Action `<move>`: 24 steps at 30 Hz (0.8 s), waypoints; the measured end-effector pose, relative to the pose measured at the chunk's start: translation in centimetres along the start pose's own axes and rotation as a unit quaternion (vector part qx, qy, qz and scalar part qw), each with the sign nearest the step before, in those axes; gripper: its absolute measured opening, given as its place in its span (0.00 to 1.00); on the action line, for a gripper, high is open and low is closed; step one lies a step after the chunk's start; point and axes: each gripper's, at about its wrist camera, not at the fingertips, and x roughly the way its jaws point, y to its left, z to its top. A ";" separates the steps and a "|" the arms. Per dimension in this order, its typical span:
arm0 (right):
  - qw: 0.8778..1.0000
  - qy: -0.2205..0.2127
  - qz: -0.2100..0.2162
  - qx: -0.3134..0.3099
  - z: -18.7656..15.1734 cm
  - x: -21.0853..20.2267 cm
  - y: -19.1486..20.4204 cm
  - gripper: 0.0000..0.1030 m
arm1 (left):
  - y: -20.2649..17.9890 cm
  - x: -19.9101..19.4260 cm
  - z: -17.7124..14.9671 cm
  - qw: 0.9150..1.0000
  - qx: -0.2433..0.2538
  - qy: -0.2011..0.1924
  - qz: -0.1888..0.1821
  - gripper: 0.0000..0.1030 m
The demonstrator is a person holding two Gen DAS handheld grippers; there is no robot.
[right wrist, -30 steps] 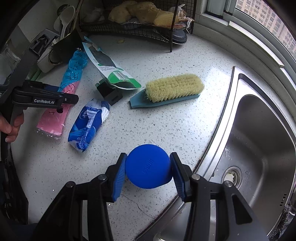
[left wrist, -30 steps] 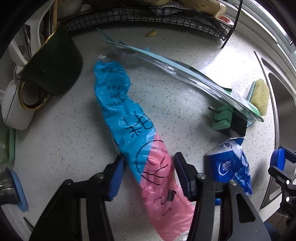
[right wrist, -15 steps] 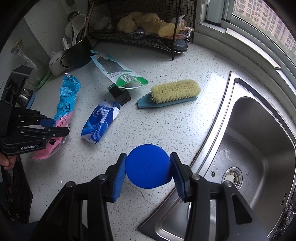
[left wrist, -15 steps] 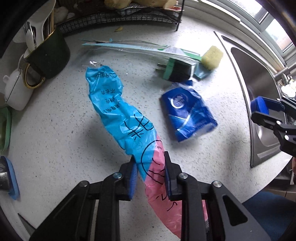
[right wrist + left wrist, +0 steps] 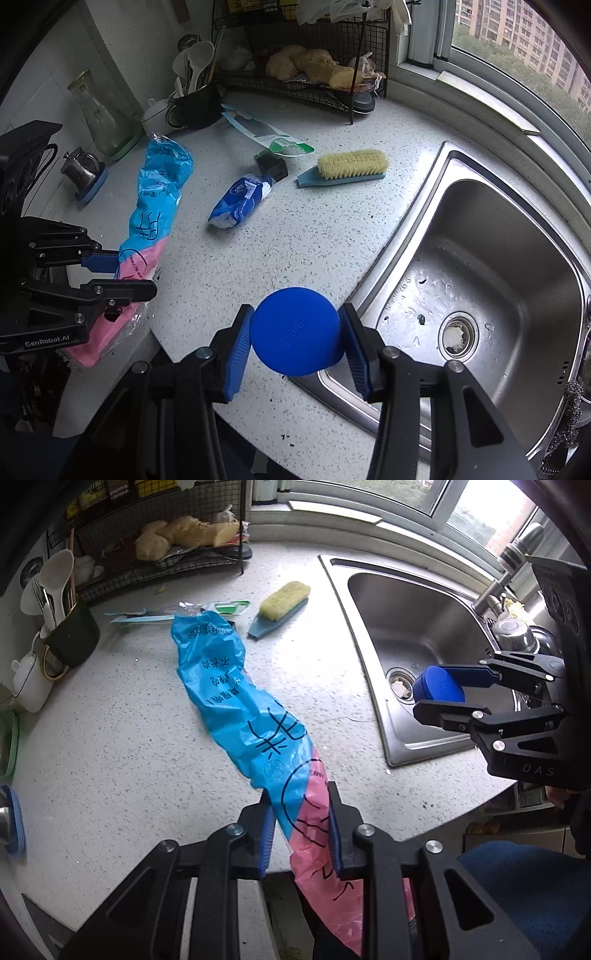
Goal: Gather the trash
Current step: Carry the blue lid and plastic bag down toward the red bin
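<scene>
A long blue-and-pink plastic bag [image 5: 229, 694] hangs slantwise over the speckled counter, its pink end past the front edge. My left gripper [image 5: 301, 812] is shut on it where blue meets pink; the right wrist view shows that gripper [image 5: 125, 273] at the left with the bag [image 5: 159, 184] trailing from it. A round blue cap [image 5: 295, 332] sits between the pads of my right gripper [image 5: 295, 326], which is shut on it above the sink's near corner. A blue-and-white wrapper [image 5: 240, 201] and a clear green-edged package [image 5: 266, 134] lie on the counter.
A steel sink [image 5: 498, 258] fills the right side. A scrub brush [image 5: 351, 164] and a black plug [image 5: 271, 166] lie mid-counter. A wire rack [image 5: 306, 92] with bread, a dark mug [image 5: 192, 107] of utensils and a glass jar [image 5: 99, 114] line the back wall.
My left gripper shut on the bag, lifted it and drew it toward the counter's front edge. My right gripper rose and pulled back, still holding the blue cap.
</scene>
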 end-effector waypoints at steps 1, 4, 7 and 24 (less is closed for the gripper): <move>1.000 -0.002 0.001 -0.001 -0.7 -0.5 -0.1 0.43 | -1.0 -0.3 -0.6 1.000 0.004 -0.002 -0.002 0.21; 1.000 -0.002 0.010 0.002 -3.1 -1.9 -0.4 0.43 | -4.0 -0.8 -2.6 1.000 0.014 -0.007 -0.004 0.21; 1.000 -0.004 0.011 0.004 -5.6 -3.0 -0.6 0.43 | -6.6 -1.5 -4.5 1.000 0.020 -0.011 -0.001 0.21; 1.000 -0.001 0.019 -0.004 -19.3 -6.6 0.0 0.43 | -18.2 -1.6 -15.3 1.000 0.027 0.006 -0.002 0.21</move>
